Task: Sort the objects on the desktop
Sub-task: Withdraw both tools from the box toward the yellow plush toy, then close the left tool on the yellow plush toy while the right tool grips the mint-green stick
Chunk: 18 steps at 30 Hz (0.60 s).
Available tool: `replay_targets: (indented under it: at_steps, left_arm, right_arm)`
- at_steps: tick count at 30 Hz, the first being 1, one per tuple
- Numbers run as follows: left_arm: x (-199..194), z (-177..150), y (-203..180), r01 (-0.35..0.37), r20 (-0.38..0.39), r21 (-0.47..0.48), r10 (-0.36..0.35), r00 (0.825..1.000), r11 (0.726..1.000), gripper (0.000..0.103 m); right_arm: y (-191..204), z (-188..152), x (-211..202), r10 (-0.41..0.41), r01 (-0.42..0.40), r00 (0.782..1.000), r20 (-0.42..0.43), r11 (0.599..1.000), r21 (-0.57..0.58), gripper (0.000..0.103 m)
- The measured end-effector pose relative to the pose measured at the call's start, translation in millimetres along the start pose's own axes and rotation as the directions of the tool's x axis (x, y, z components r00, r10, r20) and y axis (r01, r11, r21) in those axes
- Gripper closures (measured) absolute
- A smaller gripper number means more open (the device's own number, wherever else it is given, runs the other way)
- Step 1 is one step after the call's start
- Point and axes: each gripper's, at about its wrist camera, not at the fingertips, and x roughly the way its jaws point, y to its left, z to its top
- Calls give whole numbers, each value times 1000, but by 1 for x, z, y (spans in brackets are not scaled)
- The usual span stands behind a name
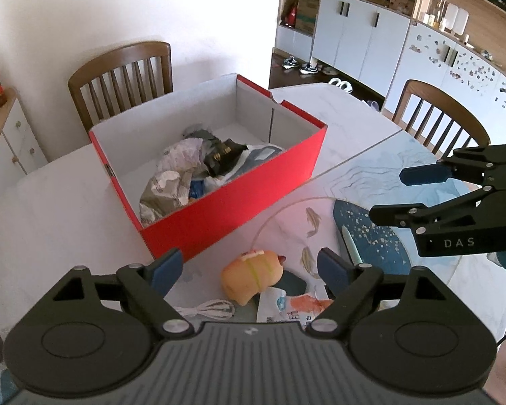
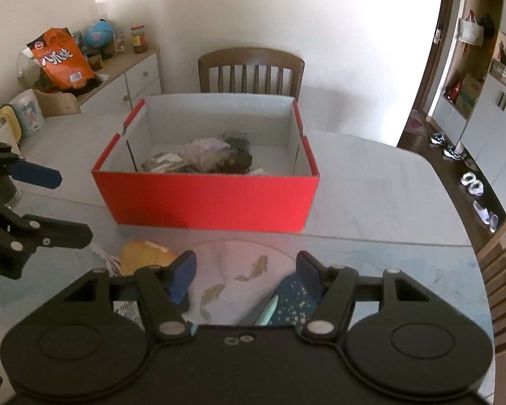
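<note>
A: So, biggest first: what is the table (image 1: 50,216) carrying?

B: A red box (image 1: 239,212) stands in the middle of it, lid off, likely so things can be dropped straight in. Everything else I place from that box.

A: What's inside?

B: Crumpled paper (image 1: 172,182), a dark packet (image 1: 224,157) and something blue-grey, heaped toward the box's left end in the left camera; the rest of its floor is bare.

A: And outside it?

B: Just in front of the box's near wall lies a soft peach-coloured toy (image 1: 253,278). Nearer the camera than the toy are a white cable (image 1: 207,310) and a printed packet (image 1: 286,307). To the right of those, on a dark blue mat, lies a pale green pen (image 1: 350,246).

A: The tools?

B: The left gripper (image 1: 249,270) hangs over the toy with its jaws wide apart and nothing in them, probably lining up a grab. The right gripper (image 2: 244,275) hovers by the pen, also parted and empty.
</note>
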Motion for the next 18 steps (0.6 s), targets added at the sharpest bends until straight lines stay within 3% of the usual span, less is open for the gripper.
replay_targets:
  at_steps: [1, 3, 4, 18]
  left_arm:
    - [1, -2, 0, 1, 3, -1, -1, 1000, 1000, 15]
    - [4, -7, 1, 0, 6, -2, 0, 1000, 1000, 1]
    - [4, -9, 1, 3, 10, -2, -3, 1000, 1000, 0]
    - [40, -29, 3, 18, -19, 41, -17, 1000, 999, 0]
  right_arm:
    - [0, -2, 1, -1, 1, 1000, -3, 1000, 4, 38]
    - [0, -6, 4, -2, 2, 1000, -10, 1000, 11, 38]
    - [0, -8, 5, -3, 3, 1000, -12, 1000, 13, 38]
    - [-7, -39, 30, -15, 19, 997, -75, 998, 56, 38]
